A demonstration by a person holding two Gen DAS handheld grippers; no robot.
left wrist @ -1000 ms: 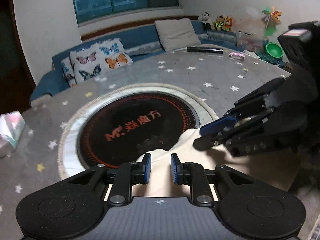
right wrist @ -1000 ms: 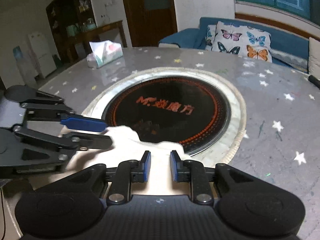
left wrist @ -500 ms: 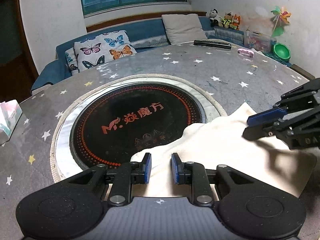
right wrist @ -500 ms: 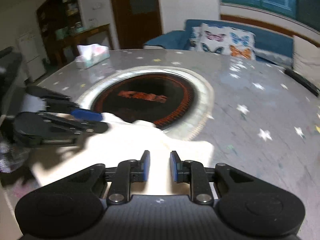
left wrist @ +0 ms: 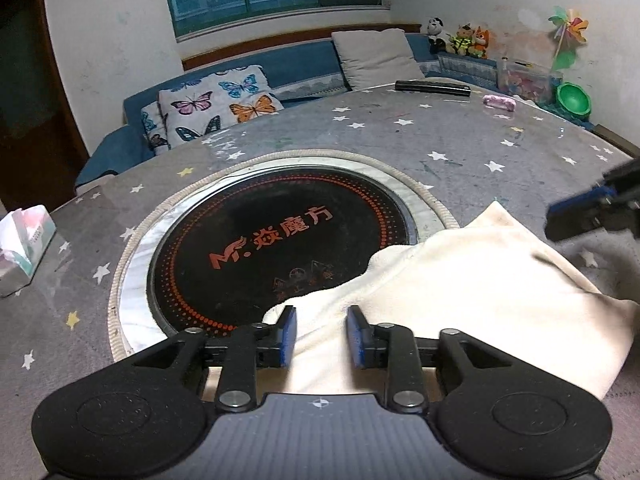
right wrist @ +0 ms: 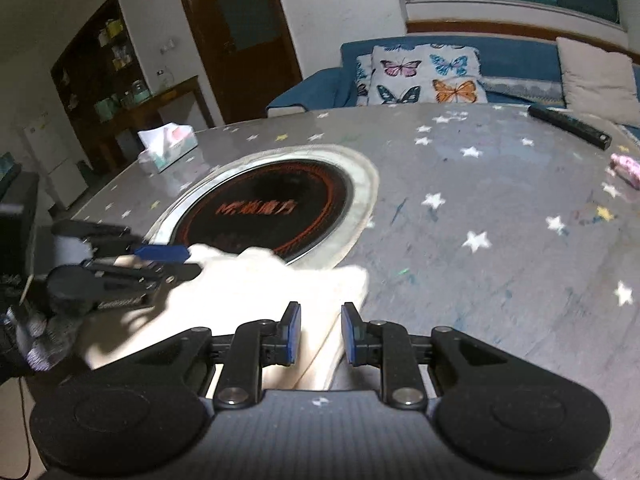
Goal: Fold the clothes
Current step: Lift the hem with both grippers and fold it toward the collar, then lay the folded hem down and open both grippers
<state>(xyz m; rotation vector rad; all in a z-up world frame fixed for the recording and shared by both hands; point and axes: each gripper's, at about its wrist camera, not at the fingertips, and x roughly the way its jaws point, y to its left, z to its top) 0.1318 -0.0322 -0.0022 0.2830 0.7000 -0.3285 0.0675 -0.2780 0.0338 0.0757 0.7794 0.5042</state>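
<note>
A cream cloth (left wrist: pixel 460 280) lies spread on the near side of the round grey table, its far edge over the black cooktop (left wrist: pixel 280 240). My left gripper (left wrist: pixel 320 334) is open, its fingers standing over the cloth's near left edge. My right gripper (right wrist: pixel 318 332) is open above the cloth's right edge (right wrist: pixel 280 292). In the left wrist view the right gripper (left wrist: pixel 592 216) shows at the far right, just beyond the cloth's corner. In the right wrist view the left gripper (right wrist: pixel 168 260) shows at the left, at the cloth's edge.
A tissue box (left wrist: pixel 24 240) stands at the table's left edge. A black remote (left wrist: pixel 432 88) and a pink item (left wrist: pixel 498 102) lie at the far side. A sofa with a butterfly cushion (left wrist: pixel 212 108) stands behind the table. The table cover (right wrist: pixel 480 208) has printed stars.
The two grippers have moved apart, the right one going right. The cloth, bunched between them a second ago, now lies spread wider and flatter.
</note>
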